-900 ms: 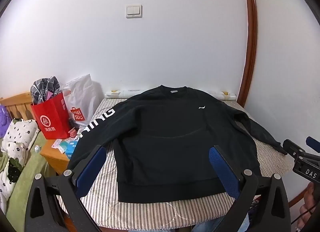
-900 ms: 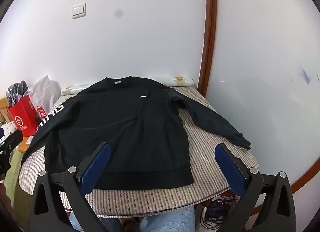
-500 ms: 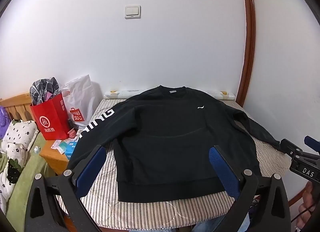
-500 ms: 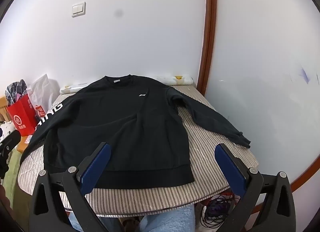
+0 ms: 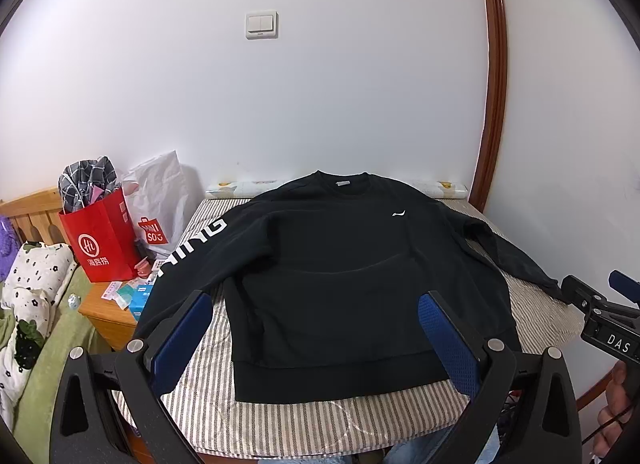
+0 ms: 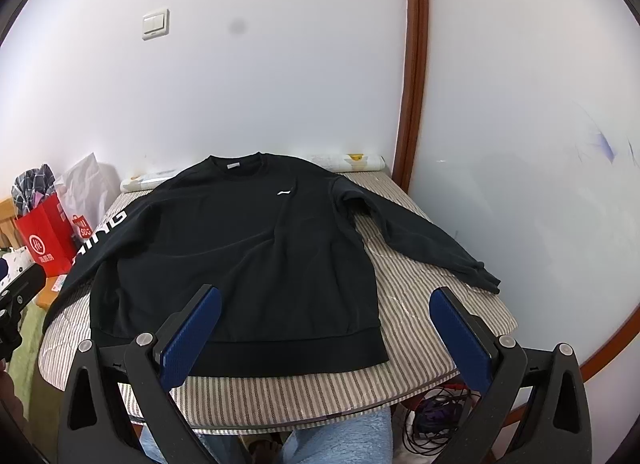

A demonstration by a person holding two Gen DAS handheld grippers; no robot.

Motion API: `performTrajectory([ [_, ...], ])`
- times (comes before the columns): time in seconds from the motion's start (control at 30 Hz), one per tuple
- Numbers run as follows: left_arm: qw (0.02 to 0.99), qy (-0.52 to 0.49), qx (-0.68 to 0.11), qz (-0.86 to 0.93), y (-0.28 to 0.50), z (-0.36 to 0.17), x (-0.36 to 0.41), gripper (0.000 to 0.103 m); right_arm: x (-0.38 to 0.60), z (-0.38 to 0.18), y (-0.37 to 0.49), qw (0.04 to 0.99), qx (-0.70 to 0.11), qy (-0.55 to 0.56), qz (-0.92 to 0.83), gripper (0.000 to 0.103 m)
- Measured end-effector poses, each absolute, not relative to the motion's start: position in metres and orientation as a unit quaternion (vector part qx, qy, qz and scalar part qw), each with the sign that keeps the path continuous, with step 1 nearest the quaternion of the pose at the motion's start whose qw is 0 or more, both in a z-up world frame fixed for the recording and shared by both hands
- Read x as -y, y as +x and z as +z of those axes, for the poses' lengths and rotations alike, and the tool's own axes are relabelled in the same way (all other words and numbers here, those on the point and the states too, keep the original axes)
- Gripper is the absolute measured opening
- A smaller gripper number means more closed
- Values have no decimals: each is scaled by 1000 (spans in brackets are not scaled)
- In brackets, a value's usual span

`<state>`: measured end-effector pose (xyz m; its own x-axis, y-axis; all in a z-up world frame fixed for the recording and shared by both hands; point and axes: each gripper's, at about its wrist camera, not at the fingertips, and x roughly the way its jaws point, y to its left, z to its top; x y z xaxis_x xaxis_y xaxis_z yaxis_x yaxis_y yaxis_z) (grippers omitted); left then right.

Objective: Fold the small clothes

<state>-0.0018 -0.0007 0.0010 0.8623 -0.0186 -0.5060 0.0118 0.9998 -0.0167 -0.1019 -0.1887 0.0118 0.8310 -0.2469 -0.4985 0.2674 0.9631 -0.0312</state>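
Observation:
A black sweatshirt (image 5: 344, 276) lies flat and face up on a striped table (image 5: 320, 420), collar toward the wall, both sleeves spread out. The left sleeve with white letters (image 5: 192, 248) hangs over the table's left edge. It also shows in the right wrist view (image 6: 240, 260), with the right sleeve's cuff (image 6: 486, 276) near the table's right edge. My left gripper (image 5: 316, 340) is open and empty above the hem. My right gripper (image 6: 326, 332) is open and empty above the hem's right part; it also shows in the left wrist view (image 5: 600, 304).
A red paper bag (image 5: 102, 240) and a white bag (image 5: 158, 204) stand on a wooden nightstand (image 5: 108, 314) left of the table. A bed with a flowered pillow (image 5: 28, 288) is further left. The wall and a brown door frame (image 6: 412, 76) are behind. Cables (image 6: 436, 416) lie under the table.
Both grippers have drifted slightly; the views shifted a little. The sweatshirt has not moved and both grippers stay open.

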Motion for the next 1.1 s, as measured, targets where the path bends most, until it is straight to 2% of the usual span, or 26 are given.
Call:
performTrajectory([
  [1.1,965,-8,-263,-5,-6,2,-3,103,182,16,-109,960,-249,15,-131,103],
])
